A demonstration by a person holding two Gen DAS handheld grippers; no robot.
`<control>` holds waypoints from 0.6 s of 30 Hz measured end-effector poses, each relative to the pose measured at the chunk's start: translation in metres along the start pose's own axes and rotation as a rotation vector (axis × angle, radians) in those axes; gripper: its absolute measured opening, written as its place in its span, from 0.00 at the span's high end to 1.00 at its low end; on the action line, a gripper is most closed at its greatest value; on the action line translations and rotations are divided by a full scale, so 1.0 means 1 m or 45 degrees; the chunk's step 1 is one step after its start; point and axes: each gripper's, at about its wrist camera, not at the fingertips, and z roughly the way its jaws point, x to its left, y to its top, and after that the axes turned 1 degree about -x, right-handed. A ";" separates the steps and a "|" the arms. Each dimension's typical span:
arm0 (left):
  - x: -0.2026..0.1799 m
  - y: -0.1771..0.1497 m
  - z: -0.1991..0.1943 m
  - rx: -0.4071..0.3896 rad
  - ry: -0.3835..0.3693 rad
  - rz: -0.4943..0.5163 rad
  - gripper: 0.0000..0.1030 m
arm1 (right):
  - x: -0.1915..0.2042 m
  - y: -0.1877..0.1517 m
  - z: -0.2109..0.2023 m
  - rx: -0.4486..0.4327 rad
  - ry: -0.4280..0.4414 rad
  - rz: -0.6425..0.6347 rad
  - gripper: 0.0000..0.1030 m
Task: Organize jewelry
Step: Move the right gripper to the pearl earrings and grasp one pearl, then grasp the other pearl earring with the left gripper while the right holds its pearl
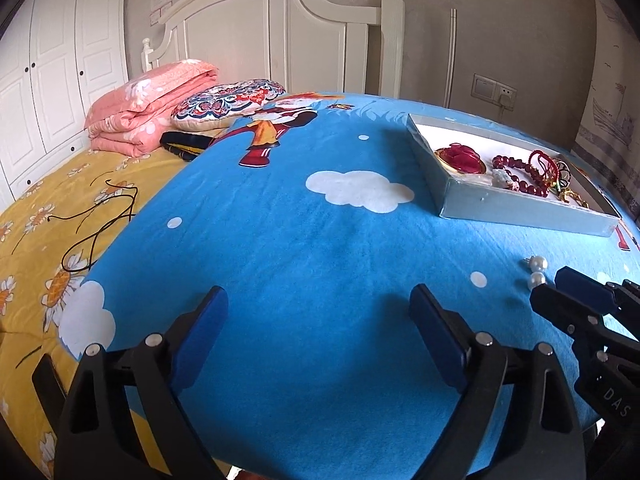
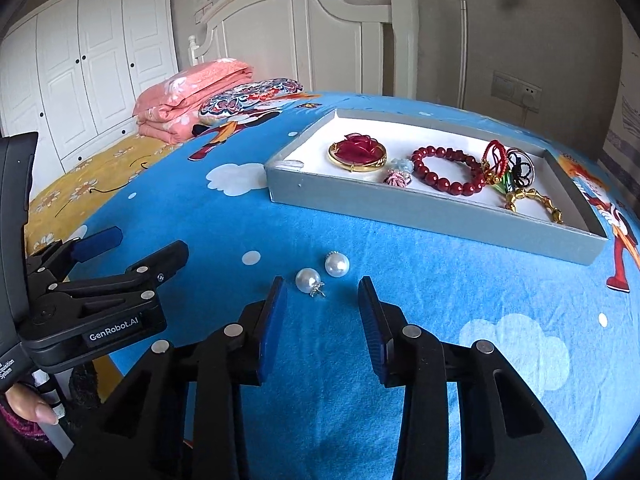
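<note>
Bed (image 1: 48, 184) with yellow daisy sheet, white headboard (image 2: 296, 16) behind; a blue cartoon blanket (image 2: 420, 300) spread over the near part, white clouds printed on it. Folded pink quilt (image 1: 140, 116) and a patterned round cushion (image 1: 228, 104) lie at the head end. On the blanket, a shallow grey tray (image 2: 420, 216) with white lining holds the jewelry: red rose brooch (image 2: 357, 151) in a gold ring at the left, dark red bead bracelet (image 2: 448, 174) in the middle, a tangle of red and black cord pieces (image 2: 508, 164) to the right, a gold chain bracelet (image 2: 536, 204) nearest the tray's front wall. A small pink-and-pale item sits between brooch and beads; too small to tell what it is. Left gripper (image 1: 318, 336) spread wide over bare blanket, nothing between its fingers. Right gripper (image 2: 322, 320) partly open, empty, low over the blanket just short of the pearls. Two pearl earrings (image 2: 320, 274) lie loose on the blanket, outside the tray, just beyond the right gripper's tips; the nearer one shows a small silver fitting. A thin dark cord (image 1: 100, 224) lies on the yellow sheet.
</note>
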 end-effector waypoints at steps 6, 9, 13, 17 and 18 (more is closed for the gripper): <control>0.006 -0.001 0.000 0.001 0.005 0.001 0.05 | 0.014 0.004 0.007 -0.010 -0.047 -0.059 0.74; 0.006 -0.003 0.000 -0.007 0.004 0.004 0.05 | 0.015 0.003 0.007 -0.016 -0.050 -0.078 0.85; 0.001 -0.001 -0.003 0.001 -0.008 0.008 0.16 | 0.010 -0.002 0.001 -0.027 -0.063 -0.089 0.85; -0.019 0.001 -0.006 0.012 -0.077 0.036 0.21 | -0.011 -0.006 -0.008 -0.044 -0.099 -0.020 0.85; -0.026 0.002 -0.007 0.012 -0.094 0.044 0.21 | -0.018 -0.006 -0.011 -0.051 -0.113 0.000 0.85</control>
